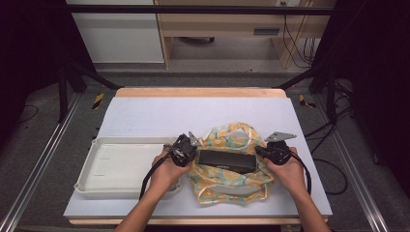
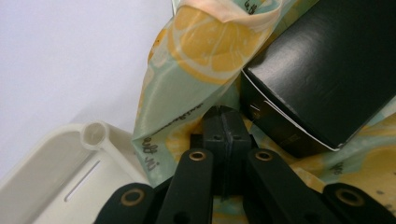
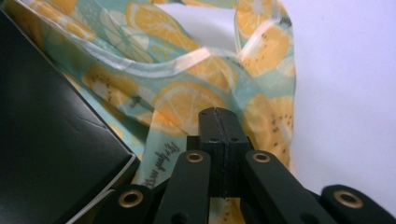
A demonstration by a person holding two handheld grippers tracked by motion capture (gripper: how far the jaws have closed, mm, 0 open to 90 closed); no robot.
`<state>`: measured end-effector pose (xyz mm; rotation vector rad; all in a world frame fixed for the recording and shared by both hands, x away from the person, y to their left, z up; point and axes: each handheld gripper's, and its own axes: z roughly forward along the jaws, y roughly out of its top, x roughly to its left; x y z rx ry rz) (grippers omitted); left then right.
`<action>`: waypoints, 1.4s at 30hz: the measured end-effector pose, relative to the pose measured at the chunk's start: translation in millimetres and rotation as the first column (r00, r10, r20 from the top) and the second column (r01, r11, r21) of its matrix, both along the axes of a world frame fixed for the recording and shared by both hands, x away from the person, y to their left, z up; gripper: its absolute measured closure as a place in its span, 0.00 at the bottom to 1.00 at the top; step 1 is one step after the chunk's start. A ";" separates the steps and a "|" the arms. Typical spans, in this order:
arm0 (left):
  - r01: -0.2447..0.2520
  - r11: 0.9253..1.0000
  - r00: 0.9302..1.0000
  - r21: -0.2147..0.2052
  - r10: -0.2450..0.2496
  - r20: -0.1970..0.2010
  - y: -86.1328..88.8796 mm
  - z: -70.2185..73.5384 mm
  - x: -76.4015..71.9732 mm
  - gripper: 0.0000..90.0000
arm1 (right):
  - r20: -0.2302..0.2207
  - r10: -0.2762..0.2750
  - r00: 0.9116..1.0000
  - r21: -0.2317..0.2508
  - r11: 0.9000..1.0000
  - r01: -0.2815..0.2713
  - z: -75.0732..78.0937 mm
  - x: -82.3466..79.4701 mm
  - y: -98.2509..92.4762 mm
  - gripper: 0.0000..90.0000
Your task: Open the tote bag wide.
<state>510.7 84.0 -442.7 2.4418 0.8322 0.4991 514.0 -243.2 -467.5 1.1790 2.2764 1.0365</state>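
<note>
A: Looking at the table (image 1: 145, 116), where is the black box (image 1: 227, 161)?

B: I see it lying on the lemon-print bag (image 1: 227, 186), just right of the white tray (image 1: 116, 166).

A: And the grippers?

B: My left gripper (image 2: 223, 122) has its jaws pressed together at the bag's left edge; my right gripper (image 3: 218, 122) is likewise closed against the fabric on the right; whether either pinches cloth I cannot tell

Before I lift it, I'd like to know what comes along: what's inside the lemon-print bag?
A black box lies in the open lemon-print bag, its top showing at the mouth. Its underside and anything beneath it are covered by the box and the fabric.
</note>
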 end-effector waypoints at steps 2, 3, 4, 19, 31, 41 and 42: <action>0.000 1.000 1.000 0.000 0.000 -0.004 0.4 -0.6 0.9 1.00 | -0.016 -0.002 1.000 0.006 1.000 0.002 -3.4 2.0 -1.8 1.00; 0.000 1.000 1.000 0.000 0.000 -0.004 0.4 -0.6 0.9 1.00 | -0.027 -0.008 1.000 0.007 1.000 0.008 -4.9 2.7 -2.5 1.00; -0.004 1.000 1.000 -0.001 0.004 -0.003 0.3 -1.2 1.5 1.00 | -0.030 -0.006 1.000 0.006 1.000 0.007 -6.4 3.8 -3.4 1.00; -0.004 1.000 1.000 0.007 0.005 -0.030 0.5 -8.3 5.5 1.00 | -0.065 -0.015 0.998 0.022 1.000 0.017 -11.9 10.3 -7.2 1.00; 0.027 0.996 0.999 -0.080 -0.025 0.032 3.0 20.6 -14.7 1.00 | -0.059 -0.010 0.998 0.024 1.000 0.011 -12.5 9.7 -7.3 1.00; 0.095 0.987 0.994 -0.128 -0.088 0.064 -7.2 42.5 -26.2 1.00 | -0.050 -0.012 0.999 0.018 1.000 0.013 -13.1 9.1 -6.9 1.00; 0.097 0.986 0.994 -0.134 -0.088 0.070 -8.8 43.9 -26.2 1.00 | -0.050 -0.013 0.999 0.018 1.000 0.014 -13.1 9.0 -6.9 1.00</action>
